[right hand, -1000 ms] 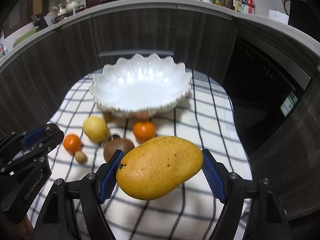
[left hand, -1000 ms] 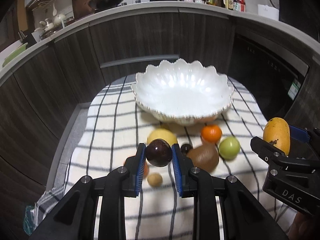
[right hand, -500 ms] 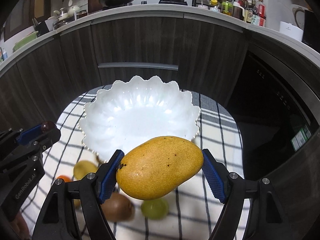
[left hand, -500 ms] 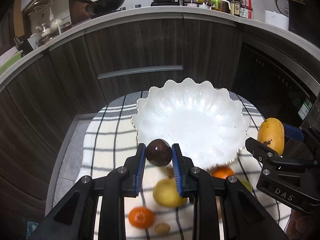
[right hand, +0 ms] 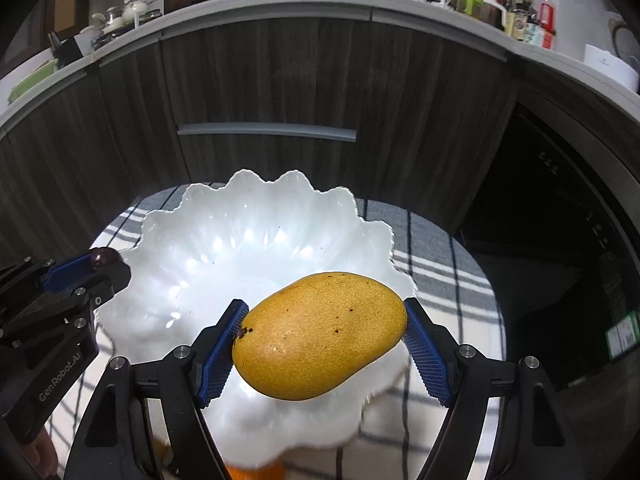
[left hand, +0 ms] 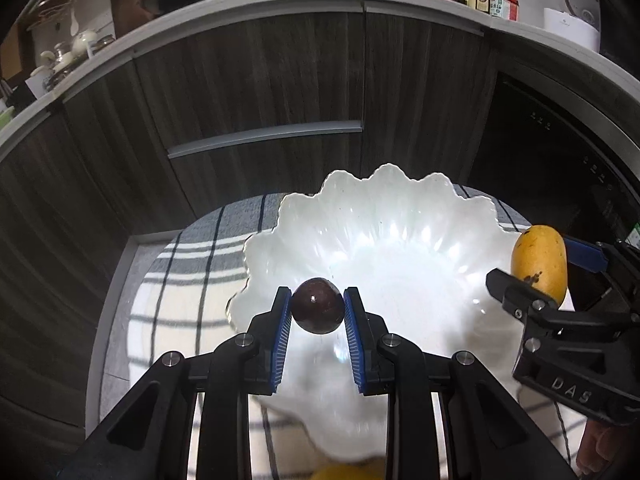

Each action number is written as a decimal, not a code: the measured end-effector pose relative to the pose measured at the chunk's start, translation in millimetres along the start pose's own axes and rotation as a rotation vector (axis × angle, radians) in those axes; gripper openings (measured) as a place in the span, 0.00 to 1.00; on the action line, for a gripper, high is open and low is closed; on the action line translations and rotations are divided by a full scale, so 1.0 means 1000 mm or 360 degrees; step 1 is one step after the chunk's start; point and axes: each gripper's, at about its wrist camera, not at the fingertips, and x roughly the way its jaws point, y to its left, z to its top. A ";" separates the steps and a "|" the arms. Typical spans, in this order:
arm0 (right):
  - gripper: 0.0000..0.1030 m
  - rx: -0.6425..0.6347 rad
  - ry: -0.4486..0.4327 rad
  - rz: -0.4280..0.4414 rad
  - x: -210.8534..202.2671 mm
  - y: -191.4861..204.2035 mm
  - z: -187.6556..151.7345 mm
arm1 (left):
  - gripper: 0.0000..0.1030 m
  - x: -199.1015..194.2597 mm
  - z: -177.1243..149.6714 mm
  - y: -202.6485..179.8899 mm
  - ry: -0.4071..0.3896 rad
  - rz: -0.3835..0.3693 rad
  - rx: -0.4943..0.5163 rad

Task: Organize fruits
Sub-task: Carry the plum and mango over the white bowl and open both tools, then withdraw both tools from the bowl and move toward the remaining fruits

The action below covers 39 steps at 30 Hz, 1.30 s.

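Both claws have moved forward and up in the last second, and now they hang over the white bowl [left hand: 384, 264] instead of over the fruits that lie on the checked cloth [left hand: 188, 264]. The left claw [left hand: 317, 320] is closed on a small dark round fruit [left hand: 317, 311], held between its two blue pads, and in the left view this fruit now stands in front of the near left part of the bowl's inside, where one second ago it stood over the loose fruits near the bowl. The right claw [right hand: 324, 344] is closed on the mango [right hand: 320, 334], which lies crosswise between the pads, and it now covers the near right part of the bowl; before, the bowl was well beyond it. The loose fruits have almost gone out of view: only a yellow piece shows at the bottom edge of the left view and an orange piece at the bottom edge of the right view, both too blurred to name. The bowl still looks empty inside, so I judge that no fruit is placed yet and that the carrying step is nearly finished for both hands. How high the fruits are above the bowl I cannot tell. The next move probably asks to lower each fruit and open the pads gently, because the round fruit may roll and the heavy mango may knock the thin wavy rim.
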 end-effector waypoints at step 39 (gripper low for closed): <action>0.82 0.0038 -0.0067 -0.0102 -0.012 0.003 0.031 | 0.72 -0.024 0.009 0.020 -0.0015 0.0096 -0.0030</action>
